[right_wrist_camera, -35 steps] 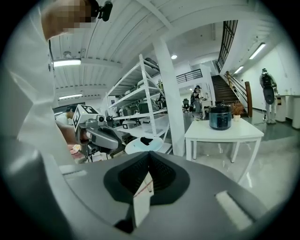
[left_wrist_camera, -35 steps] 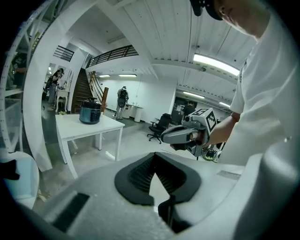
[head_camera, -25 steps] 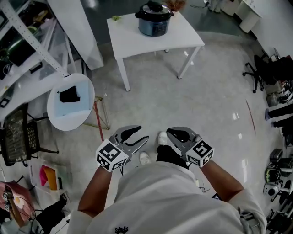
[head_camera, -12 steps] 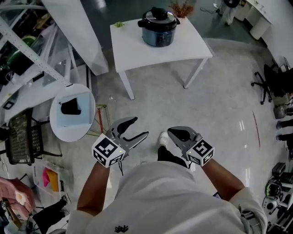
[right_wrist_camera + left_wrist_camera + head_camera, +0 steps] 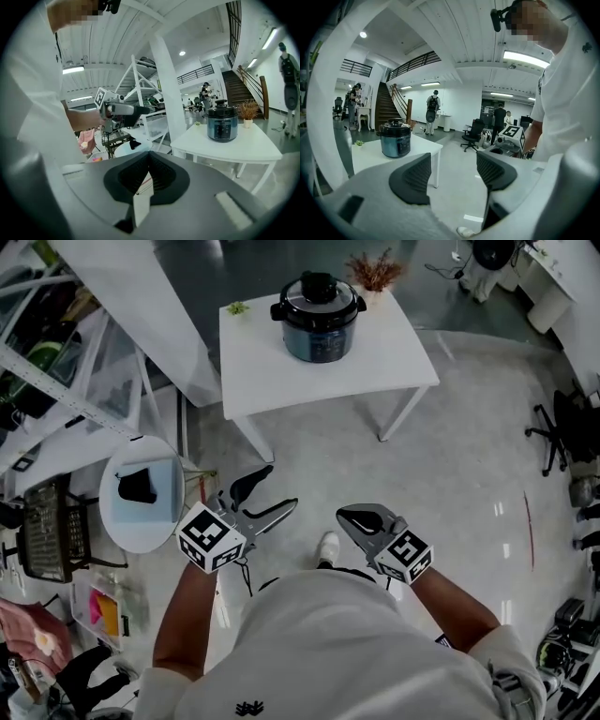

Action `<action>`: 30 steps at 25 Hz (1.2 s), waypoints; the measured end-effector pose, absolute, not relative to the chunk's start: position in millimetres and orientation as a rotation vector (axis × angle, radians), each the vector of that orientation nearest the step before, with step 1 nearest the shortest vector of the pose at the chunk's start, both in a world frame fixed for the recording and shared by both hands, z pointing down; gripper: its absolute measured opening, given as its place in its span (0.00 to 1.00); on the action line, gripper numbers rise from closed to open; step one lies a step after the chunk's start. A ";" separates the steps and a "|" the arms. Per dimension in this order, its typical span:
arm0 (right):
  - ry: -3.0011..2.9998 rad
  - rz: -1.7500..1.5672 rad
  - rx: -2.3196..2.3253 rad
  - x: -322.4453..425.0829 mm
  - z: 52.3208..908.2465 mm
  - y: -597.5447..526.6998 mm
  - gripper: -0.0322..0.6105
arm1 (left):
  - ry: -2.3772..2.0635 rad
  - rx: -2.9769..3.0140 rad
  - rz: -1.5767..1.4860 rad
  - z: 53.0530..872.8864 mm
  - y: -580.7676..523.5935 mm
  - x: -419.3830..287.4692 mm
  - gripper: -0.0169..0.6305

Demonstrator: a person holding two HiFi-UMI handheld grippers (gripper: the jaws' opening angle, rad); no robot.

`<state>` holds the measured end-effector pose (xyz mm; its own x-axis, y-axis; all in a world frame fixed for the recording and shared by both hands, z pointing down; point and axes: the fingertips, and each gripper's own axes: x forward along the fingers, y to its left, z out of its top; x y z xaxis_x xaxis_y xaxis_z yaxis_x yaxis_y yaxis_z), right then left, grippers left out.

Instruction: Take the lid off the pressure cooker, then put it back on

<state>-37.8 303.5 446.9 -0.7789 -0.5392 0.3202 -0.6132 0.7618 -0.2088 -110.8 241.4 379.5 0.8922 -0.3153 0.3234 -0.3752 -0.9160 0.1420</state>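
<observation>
Nothing is done yet: the pressure cooker point(image 5: 317, 326) stands with its lid point(image 5: 317, 292) on near the desk's point(image 5: 281, 371) far edge, well apart from the left gripper point(image 5: 278, 488), whose empty jaws have just been opening, and the right gripper point(image 5: 358, 518), closed on nothing

Pale glossy stone floor point(image 5: 450, 474), glare patches at right. White rectangular four-legged table point(image 5: 375, 357) ahead. Round white side table point(image 5: 141, 545) at left, beside white metal shelving rack point(image 5: 66, 390). Black office chair point(image 5: 562, 427) far right. Dark staircase point(image 5: 386, 105) beyond; white ribbed ceiling point(image 5: 464, 37), glowing strip light point(image 5: 525, 58).
</observation>
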 end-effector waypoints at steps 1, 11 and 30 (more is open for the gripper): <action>-2.712 0.451 0.893 -29.6 449.9 298.7 0.07 | -0.529 2.861 0.438 378.6 232.6 -102.8 0.50; -2.712 0.497 0.968 24.2 462.0 243.4 0.07 | -0.500 2.897 0.461 370.1 149.6 -53.2 0.51; -2.552 0.571 1.291 69.8 462.8 100.4 0.07 | -0.264 3.028 0.470 355.2 -63.7 -9.1 0.51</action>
